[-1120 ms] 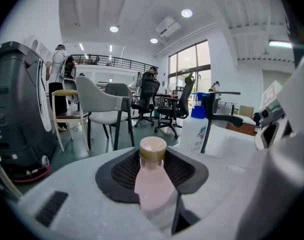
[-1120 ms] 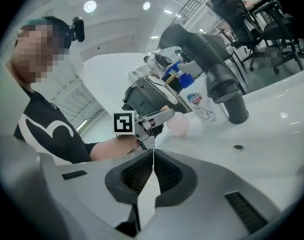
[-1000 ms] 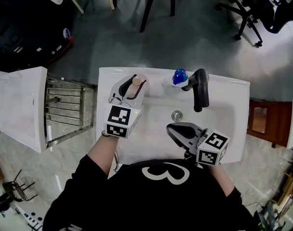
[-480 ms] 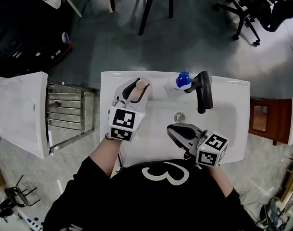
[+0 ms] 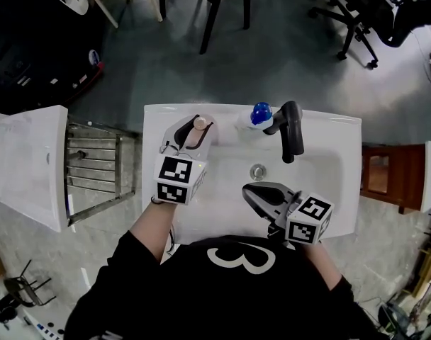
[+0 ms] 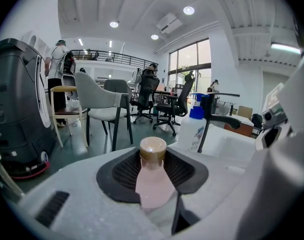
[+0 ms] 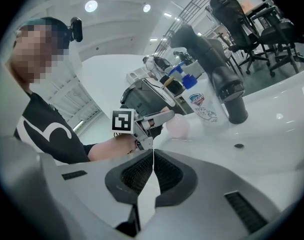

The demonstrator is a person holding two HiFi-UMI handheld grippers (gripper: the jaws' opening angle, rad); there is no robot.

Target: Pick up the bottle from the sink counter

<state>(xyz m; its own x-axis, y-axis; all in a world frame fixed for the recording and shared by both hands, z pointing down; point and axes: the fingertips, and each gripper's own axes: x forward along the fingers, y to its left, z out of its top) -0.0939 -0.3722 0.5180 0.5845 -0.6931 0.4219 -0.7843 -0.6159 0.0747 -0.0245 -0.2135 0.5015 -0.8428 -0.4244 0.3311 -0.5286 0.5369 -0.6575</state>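
A small pink bottle [image 5: 200, 122] with a tan cap stands upright between the pads of my left gripper [image 5: 196, 124], at the back left of the white sink counter [image 5: 329, 129]. In the left gripper view the bottle [image 6: 153, 179] fills the gap of the left gripper [image 6: 153, 156], whose pads press on both its sides. I cannot tell whether its base touches the counter. My right gripper [image 5: 249, 190] hovers over the basin's front, jaws shut and empty. The right gripper view shows the right gripper [image 7: 153, 156] closed, and the pink bottle [image 7: 178, 126] beyond it.
A black faucet [image 5: 290, 129] rises at the back of the basin, with a blue-capped soap bottle [image 5: 260, 113] beside it and the drain [image 5: 257, 171] below. A metal rack [image 5: 95, 168] stands left of the sink and a wooden stool [image 5: 382, 176] right of it.
The view has swayed slightly. Both grippers keep their places over the sink, and the left one stays closed on the bottle.
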